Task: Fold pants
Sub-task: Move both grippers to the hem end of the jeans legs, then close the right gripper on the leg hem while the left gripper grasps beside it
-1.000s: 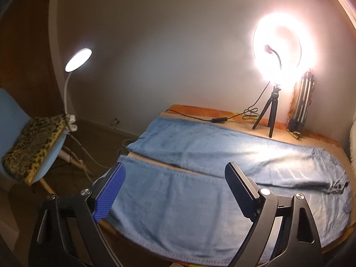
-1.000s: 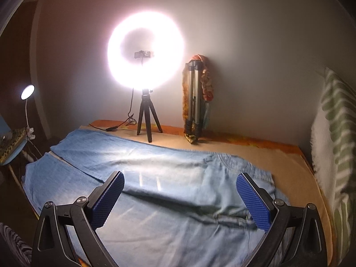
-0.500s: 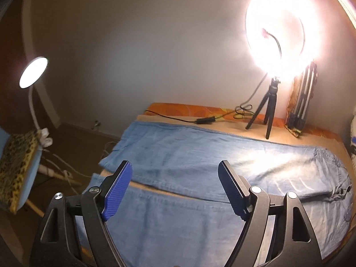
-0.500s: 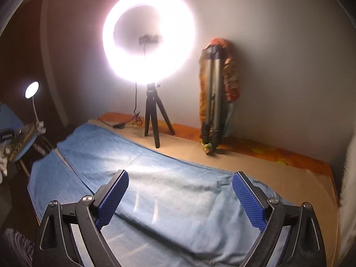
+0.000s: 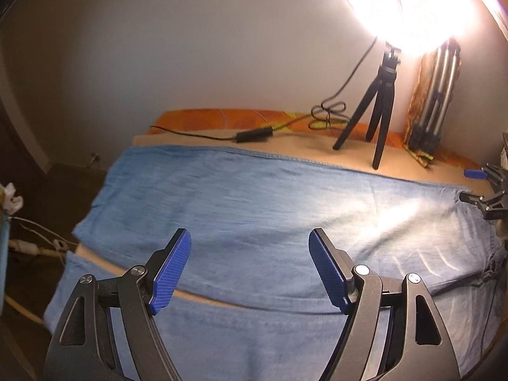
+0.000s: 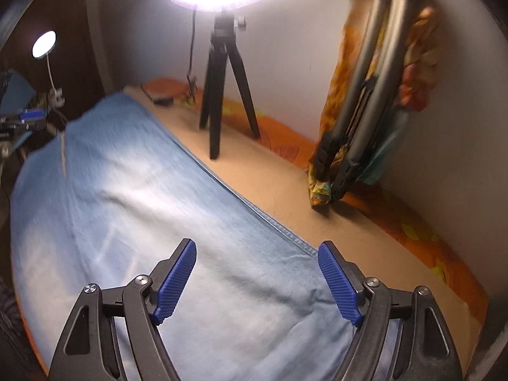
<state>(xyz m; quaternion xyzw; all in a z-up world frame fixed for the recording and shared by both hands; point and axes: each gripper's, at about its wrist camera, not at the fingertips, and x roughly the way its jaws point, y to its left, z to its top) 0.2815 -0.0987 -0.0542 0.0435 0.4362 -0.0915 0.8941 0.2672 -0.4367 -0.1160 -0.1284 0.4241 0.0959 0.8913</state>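
With both pairs of blue ribbed fingers (image 5: 170, 273) spread wide and pinching nothing, no grip yet on the cloth. Left gripper (image 5: 249, 274) poised over the gap between the two legs of the light-blue denim pants (image 5: 254, 209), which lie flat across the tan-covered bed (image 5: 412, 168); right gripper (image 6: 257, 281) poised over the far leg close to its seamed outer edge (image 6: 254, 209).

Likely slips from here: pinching one layer only, so the leg drags and bunches instead of folding; pinching the tan cover along with the denim; lifting unevenly and skewing the crease. Further out, risk of snagging the black cable (image 5: 254, 134) or knocking the small black tripod (image 5: 377, 108) of the glaring ring light (image 5: 406, 0), or the folded grey tripod (image 6: 368, 82) leaning against the wall.

No legible brand, label or writing anywhere.
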